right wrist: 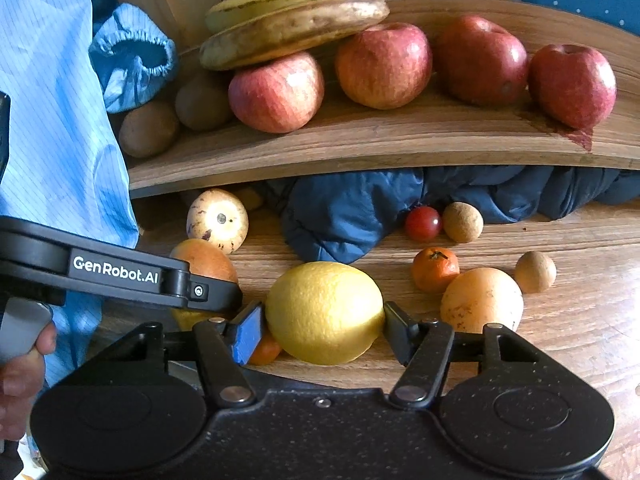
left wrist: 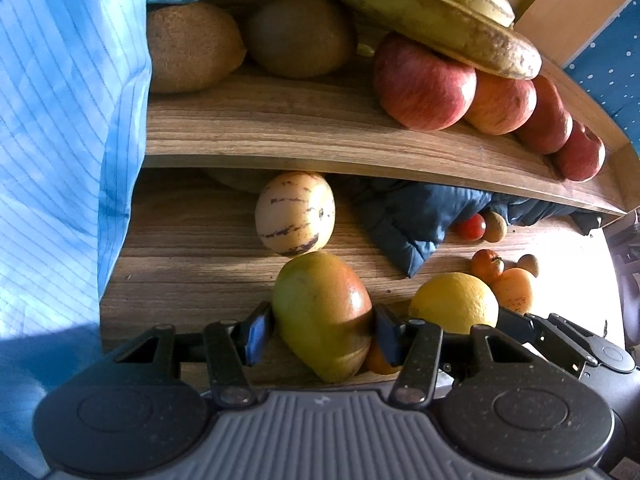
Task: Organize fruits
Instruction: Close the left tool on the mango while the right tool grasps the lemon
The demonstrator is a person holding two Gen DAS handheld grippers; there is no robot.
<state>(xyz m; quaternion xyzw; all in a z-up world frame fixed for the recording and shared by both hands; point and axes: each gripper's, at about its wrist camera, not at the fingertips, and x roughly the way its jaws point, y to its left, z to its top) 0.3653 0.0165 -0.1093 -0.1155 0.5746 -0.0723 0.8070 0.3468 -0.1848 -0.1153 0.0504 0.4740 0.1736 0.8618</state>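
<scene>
My left gripper point(left wrist: 324, 332) is shut on a green-red mango point(left wrist: 320, 304), one pad on each side of it, low over the wooden table point(left wrist: 192, 272). In the right wrist view my right gripper point(right wrist: 324, 332) is shut on a large yellow lemon point(right wrist: 324, 308), its fingers point(right wrist: 248, 334) touching both flanks. The lemon point(left wrist: 454, 304) lies just right of the mango. A small orange fruit point(right wrist: 266, 350) is partly hidden under the lemon. I cannot tell whether either held fruit is off the table.
The wooden shelf point(right wrist: 360, 148) above carries kiwis point(left wrist: 300, 32), several red apples point(right wrist: 384, 64) and bananas point(right wrist: 296, 24). On the table lie a striped pale melon point(left wrist: 295, 212), a blue padded jacket point(right wrist: 352, 212), a cherry tomato point(right wrist: 423, 223), a tangerine point(right wrist: 435, 269), an orange point(right wrist: 482, 300) and small brown fruits point(right wrist: 535, 271). A blue sleeve point(left wrist: 60, 140) fills the left.
</scene>
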